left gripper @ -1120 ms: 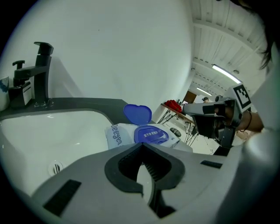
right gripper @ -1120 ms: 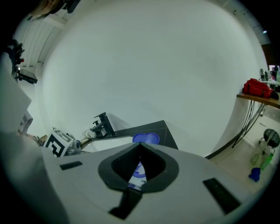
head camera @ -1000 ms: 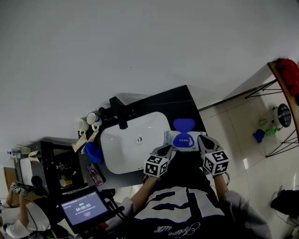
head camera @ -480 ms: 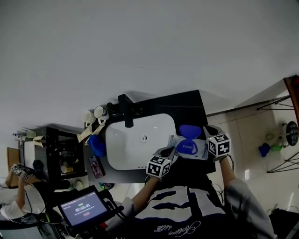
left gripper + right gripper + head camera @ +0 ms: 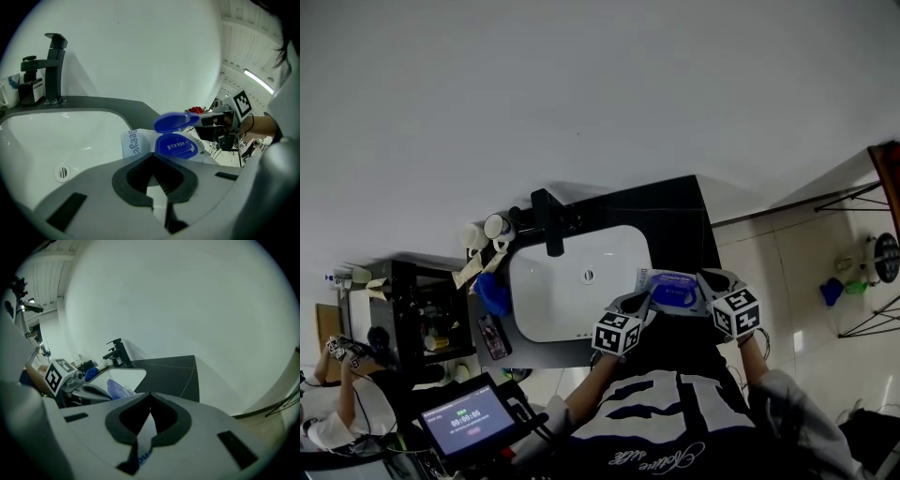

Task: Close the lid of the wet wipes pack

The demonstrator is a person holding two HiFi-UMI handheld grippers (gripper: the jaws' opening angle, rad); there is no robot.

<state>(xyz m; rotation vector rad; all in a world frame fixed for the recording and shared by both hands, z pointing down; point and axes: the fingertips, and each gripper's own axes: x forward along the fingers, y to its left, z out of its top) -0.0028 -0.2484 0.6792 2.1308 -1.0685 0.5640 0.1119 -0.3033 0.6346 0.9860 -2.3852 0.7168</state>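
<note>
Presently the wet wipes pack [image 5: 135, 146] is noted on the dark counter [image 5: 680, 214] just right of the sink [image 5: 553, 300], its blue lid [image 5: 176, 121] raised and not yet seated. The left gripper [image 5: 151, 155] is pressed together on the pack's near white edge, and the right gripper [image 5: 150, 397] is clamped on white film with blue print, apparently the far end. The pack is best pinned flat by 1 gripper while the lid is pushed squarely onto its oval base; roughly "Deeye" is read on the wrapper, while the lid-base print is too small to be read.
</note>
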